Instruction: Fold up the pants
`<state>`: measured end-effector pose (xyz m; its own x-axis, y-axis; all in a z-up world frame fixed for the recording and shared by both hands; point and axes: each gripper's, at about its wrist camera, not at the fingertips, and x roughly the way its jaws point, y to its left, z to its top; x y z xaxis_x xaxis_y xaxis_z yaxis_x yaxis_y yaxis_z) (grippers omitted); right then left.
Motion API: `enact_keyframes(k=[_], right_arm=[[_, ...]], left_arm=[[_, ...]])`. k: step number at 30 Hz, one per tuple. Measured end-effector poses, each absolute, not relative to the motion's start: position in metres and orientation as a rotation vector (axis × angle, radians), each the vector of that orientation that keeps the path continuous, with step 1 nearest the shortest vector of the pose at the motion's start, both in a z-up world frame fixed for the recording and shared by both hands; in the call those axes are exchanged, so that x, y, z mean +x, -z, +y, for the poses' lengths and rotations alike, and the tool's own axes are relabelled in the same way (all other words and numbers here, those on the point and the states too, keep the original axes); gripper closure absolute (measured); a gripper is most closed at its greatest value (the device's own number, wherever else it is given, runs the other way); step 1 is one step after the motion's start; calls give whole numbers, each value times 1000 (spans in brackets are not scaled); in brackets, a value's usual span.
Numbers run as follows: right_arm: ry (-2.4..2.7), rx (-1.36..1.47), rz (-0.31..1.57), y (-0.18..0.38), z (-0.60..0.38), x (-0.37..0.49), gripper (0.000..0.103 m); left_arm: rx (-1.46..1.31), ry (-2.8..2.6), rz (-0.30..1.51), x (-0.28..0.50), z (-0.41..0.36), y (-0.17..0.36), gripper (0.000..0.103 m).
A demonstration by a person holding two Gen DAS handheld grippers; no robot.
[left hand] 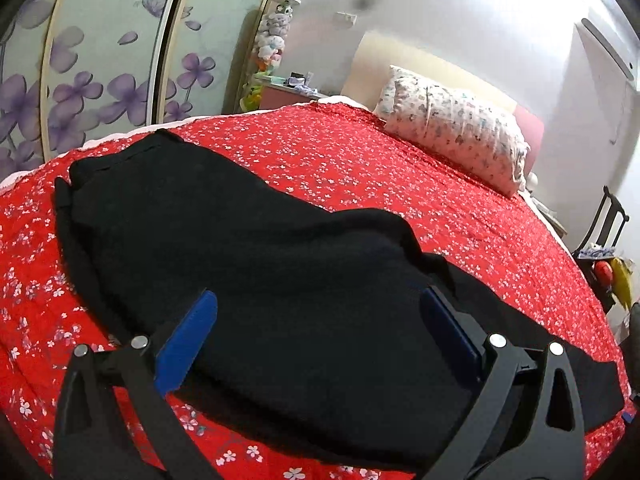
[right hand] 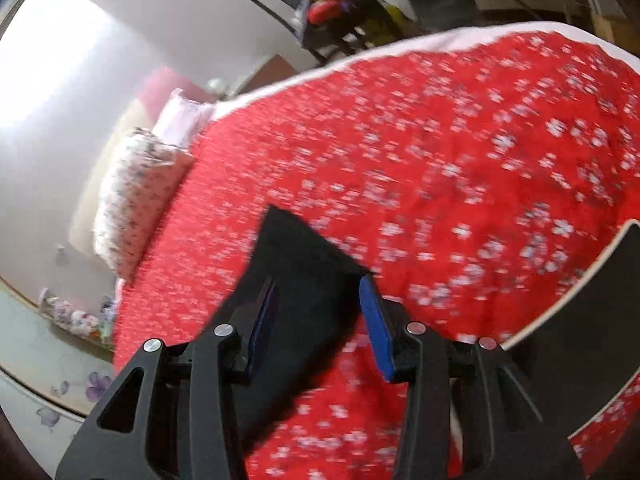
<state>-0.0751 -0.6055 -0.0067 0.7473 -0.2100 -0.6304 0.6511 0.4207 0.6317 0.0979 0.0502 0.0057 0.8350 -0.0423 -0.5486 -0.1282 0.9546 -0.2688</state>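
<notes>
Here my left tongs (left hand: 320, 316) gape wide over the black fabric pants (left hand: 248, 248) heaped on the red flowered bedspread (left hand: 360, 160), while my right tongs (right hand: 316, 312) stand open astride a trouser end (right hand: 296, 248).

Red floral bedspread (left hand: 360, 160) on bed, patterned pillow (left hand: 452, 124) at headboard, purple-flower wardrobe doors (left hand: 100, 80), stuffed toys (left hand: 272, 40) in corner, black chair (right hand: 304, 20) bedside.

A wide bed with a red, white-flowered quilted cover (left hand: 360, 168) carries soft black fabric pants (left hand: 248, 264) near its foot edge and a floral-print white pillow (left hand: 452, 124) at its head.
</notes>
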Motion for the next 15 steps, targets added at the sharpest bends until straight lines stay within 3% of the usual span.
enact_keyframes(k=[9, 15], right_arm=[[589, 972, 610, 29, -613, -55, 60], [566, 974, 548, 35, -619, -46, 58]], left_arm=[[-322, -57, 619, 103, 53, 0, 2], [-335, -53, 633, 104, 56, 2, 2]])
